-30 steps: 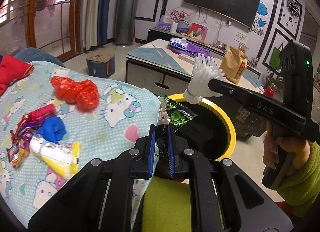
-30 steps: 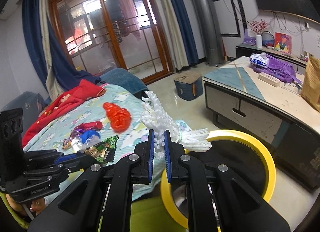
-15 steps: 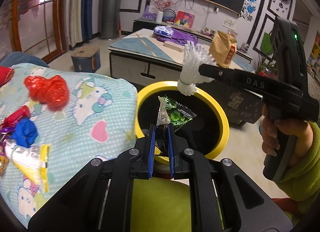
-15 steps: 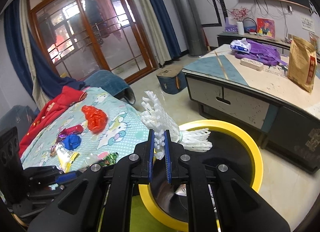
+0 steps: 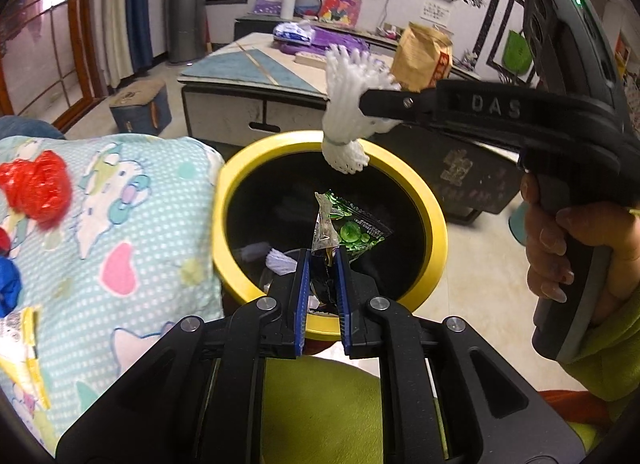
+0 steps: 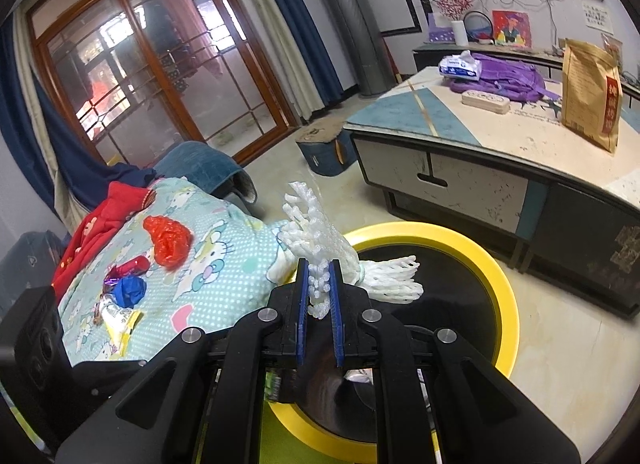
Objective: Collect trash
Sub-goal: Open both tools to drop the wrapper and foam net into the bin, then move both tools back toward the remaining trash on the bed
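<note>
The left tool (image 5: pixel 322 260) pinches a crinkled green foil wrapper (image 5: pixel 352 226) over the yellow-rimmed black bin (image 5: pixel 434 224). The right tool (image 6: pixel 319 276) pinches white foam netting (image 6: pixel 320 246), apparently above the rim.

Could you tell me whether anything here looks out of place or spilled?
Nothing spilled. Crumpled red plastic, a blue wad and a yellow-white wrapper lie loose on the cartoon-print blanket, outside the yellow-rimmed bin.
</note>
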### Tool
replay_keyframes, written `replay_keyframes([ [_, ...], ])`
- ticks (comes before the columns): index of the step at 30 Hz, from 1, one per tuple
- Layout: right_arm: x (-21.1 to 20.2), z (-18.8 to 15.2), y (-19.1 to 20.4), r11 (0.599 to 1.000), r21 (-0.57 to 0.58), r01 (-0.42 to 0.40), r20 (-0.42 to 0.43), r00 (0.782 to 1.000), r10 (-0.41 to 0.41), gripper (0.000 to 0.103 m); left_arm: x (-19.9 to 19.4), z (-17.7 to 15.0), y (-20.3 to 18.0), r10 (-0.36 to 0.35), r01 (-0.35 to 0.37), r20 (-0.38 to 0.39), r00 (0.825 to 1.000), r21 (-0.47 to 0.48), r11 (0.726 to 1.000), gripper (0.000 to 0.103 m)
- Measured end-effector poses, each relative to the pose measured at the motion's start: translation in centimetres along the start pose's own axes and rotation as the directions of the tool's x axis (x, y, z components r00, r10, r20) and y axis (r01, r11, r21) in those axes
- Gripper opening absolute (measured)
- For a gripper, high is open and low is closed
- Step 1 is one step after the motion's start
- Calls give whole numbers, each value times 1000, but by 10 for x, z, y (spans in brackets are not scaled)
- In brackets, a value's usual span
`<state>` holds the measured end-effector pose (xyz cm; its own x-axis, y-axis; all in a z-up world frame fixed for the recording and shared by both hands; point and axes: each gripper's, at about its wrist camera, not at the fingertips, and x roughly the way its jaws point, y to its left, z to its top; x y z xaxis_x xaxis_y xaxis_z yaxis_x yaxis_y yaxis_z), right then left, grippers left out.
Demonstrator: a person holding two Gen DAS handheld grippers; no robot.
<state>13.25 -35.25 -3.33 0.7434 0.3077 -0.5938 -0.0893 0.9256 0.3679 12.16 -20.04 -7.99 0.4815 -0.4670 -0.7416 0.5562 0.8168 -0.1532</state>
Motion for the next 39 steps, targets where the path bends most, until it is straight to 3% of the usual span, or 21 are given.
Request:
replay_keyframes([
  [14, 11, -1, -23, 997, 70, 35, -28, 999, -33, 11, 34, 1, -7, -41, 42, -58, 998, 21, 999, 9],
  [17, 12, -1, -26, 996, 80, 40, -35, 999, -38, 16, 37, 3, -7, -51, 52, -54, 997, 18, 998, 9],
  [19, 13, -1, -28, 995, 88, 42, -34, 999, -39, 26, 38, 2, -6, -45, 46, -52, 998, 10, 999, 18],
  [20, 12, -1, -28, 995, 91, 42, -32, 999, -39, 29, 38, 2, -6, -41, 41, -51, 998, 7, 999, 32],
  [21, 12, -1, -29, 995, 92, 44, -30, 999, -41, 33, 37, 2, -5, -41, 41, -48, 998, 2, 999, 38],
  [23, 12, -1, -29, 995, 94, 44, -29, 999, -42, 35, 34, 3, -3, -31, 30, -38, 999, -5, 1000, 44],
  [30, 7, 2, -26, 995, 85, 47, -16, 999, -45, 43, 16, 5, 7, 20, -19, 8, 1000, -42, 999, 91],
  [39, -3, 5, -7, 999, 16, 50, 41, 998, -50, 55, -17, 9, 22, 108, -99, 93, 990, -91, 991, 92],
])
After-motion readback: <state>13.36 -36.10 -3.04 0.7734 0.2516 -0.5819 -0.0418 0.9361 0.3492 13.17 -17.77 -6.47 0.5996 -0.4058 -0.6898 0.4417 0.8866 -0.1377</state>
